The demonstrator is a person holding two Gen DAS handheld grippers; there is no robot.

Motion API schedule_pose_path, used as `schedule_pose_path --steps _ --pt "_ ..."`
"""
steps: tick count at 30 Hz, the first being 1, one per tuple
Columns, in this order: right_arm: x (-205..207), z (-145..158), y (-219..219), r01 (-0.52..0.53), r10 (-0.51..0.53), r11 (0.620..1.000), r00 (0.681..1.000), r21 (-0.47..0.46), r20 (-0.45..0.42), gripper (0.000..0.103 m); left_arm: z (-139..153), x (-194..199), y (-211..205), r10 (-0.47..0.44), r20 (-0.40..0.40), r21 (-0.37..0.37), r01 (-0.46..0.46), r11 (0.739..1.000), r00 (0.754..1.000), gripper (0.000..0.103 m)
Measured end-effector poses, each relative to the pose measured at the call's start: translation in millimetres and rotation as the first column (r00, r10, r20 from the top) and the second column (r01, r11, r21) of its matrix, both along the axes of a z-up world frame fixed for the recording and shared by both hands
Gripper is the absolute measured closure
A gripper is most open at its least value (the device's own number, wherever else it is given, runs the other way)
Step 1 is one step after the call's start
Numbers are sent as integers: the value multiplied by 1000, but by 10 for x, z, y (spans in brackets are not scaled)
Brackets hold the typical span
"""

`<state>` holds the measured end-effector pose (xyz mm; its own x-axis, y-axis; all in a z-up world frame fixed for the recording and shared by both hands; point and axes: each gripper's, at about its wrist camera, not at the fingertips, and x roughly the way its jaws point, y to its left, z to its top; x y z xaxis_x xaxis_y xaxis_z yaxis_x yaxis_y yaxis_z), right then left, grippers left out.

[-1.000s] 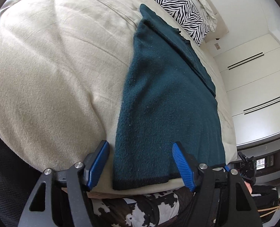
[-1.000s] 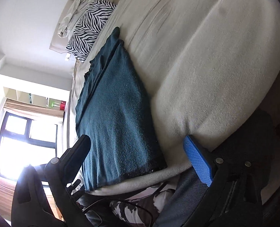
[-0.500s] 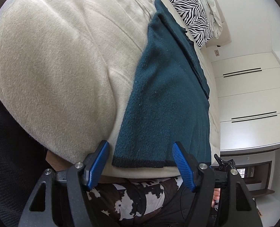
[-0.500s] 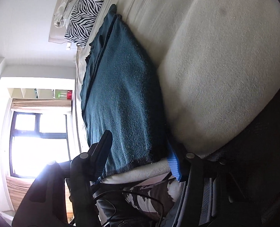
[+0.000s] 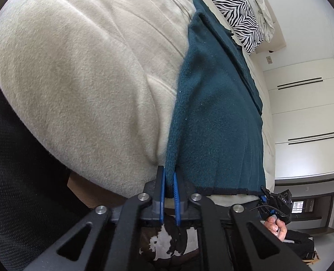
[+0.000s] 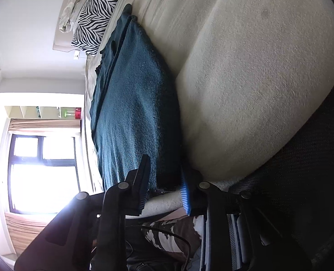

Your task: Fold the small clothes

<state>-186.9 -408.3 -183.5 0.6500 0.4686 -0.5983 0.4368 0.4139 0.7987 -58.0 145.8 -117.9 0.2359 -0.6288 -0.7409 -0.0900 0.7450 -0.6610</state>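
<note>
Through my left wrist camera, a cream bed (image 5: 81, 72) fills the frame, white wardrobes at right, one zebra pillow (image 5: 237, 13) upper right. My left claw (image 5: 169, 180) is clenched on the teal garment (image 5: 216, 113) at its near corner, lower centre. Through the right camera, a window sits lower left; my right claw (image 6: 164, 178) straddles the garment's other near corner (image 6: 133, 113), jaws still parted.
</note>
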Motion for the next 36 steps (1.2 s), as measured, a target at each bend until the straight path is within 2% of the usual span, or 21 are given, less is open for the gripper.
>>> schedule_pose_path --steps 2,6,12,16,24,30,36 --pt "-4 9 13 -2 2 1000 1000 -20 -9 91 55 -8 -23 -8 16 4 8 1000 1000 95" --pt "-38 73 26 -5 5 999 1000 -53 2 93 179 23 -34 13 47 -24 -12 1000 999 95" --pt "-19 293 43 -9 13 996 999 -89 46 93 413 92 61 86 93 -150 -71 986 992 95" --pt "62 484 73 -25 34 995 995 -101 92 93 573 169 85 124 125 -233 -93 968 984 95" --pt "372 924 66 -18 43 992 978 -126 205 93 791 516 40 196 171 -330 -132 935 966 95" --pt "718 1230 -24 6 37 986 967 -167 253 93 883 877 129 249 182 -362 -171 916 951 95" --pt "1182 1416 -183 42 17 977 961 -207 276 93 996 1284 86 268 215 -358 -180 916 939 95"
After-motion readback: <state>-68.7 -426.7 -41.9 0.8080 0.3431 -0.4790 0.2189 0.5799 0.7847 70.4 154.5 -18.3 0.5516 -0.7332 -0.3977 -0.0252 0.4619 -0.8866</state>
